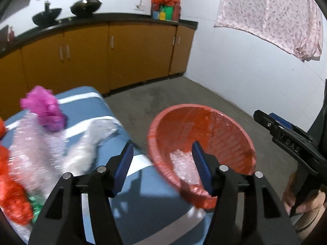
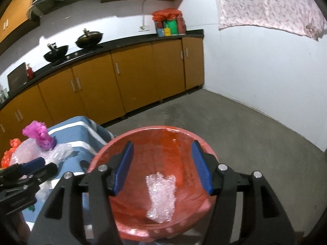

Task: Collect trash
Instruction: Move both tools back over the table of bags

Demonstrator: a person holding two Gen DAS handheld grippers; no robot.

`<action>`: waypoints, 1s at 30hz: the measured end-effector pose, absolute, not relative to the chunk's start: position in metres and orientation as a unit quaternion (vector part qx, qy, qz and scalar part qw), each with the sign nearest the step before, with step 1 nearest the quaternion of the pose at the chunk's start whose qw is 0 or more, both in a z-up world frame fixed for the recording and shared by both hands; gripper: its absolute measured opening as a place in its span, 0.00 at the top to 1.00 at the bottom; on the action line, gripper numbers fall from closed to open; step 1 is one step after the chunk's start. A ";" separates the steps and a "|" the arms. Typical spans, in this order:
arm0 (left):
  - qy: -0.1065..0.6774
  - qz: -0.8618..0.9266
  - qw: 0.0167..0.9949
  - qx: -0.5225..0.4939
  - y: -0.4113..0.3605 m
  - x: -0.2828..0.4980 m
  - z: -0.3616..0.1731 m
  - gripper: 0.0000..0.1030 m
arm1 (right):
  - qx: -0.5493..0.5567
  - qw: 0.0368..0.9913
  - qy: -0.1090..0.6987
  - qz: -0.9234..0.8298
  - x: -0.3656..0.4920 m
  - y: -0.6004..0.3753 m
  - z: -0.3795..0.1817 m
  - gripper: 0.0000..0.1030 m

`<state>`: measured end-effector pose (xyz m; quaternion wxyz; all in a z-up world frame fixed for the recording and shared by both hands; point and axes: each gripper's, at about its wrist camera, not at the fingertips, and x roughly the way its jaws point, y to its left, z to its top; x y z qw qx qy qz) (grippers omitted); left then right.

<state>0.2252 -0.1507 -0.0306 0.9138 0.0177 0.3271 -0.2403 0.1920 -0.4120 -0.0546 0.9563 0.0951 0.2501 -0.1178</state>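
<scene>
A red bin lined with a red plastic bag (image 1: 222, 126) (image 2: 143, 140) stands on the floor beside a blue-and-white striped table (image 1: 90, 106) (image 2: 77, 132). A piece of clear bubble wrap (image 2: 161, 196) (image 1: 181, 163) lies inside the bin. On the table lie trash pieces: a crumpled magenta bag (image 1: 46, 108) (image 2: 39, 135), clear bubble wrap (image 1: 30, 149), a whitish plastic bag (image 1: 87, 147), orange plastic (image 1: 12, 194) and a green scrap (image 1: 36, 204). My left gripper (image 1: 162, 163) is open and empty over the table's edge next to the bin. My right gripper (image 2: 162, 163) is open and empty above the bin.
Orange kitchen cabinets (image 2: 130, 79) with a black counter run along the back wall, holding two black woks (image 2: 90, 37) and a bagged stack of boxes (image 2: 169, 23). A floral cloth (image 2: 265, 4) hangs on the white wall at right. The grey concrete floor (image 2: 235, 126) spreads beyond the bin.
</scene>
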 end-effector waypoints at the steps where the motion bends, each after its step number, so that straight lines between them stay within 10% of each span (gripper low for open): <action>1: 0.322 -0.235 0.917 0.018 -0.145 0.221 -0.028 0.40 | 0.095 0.957 0.250 -0.113 0.192 -0.407 -0.053 0.44; 30: 0.270 0.122 0.954 -0.045 0.148 0.163 -0.053 0.17 | 0.043 0.939 0.332 0.081 0.231 -0.187 -0.090 0.44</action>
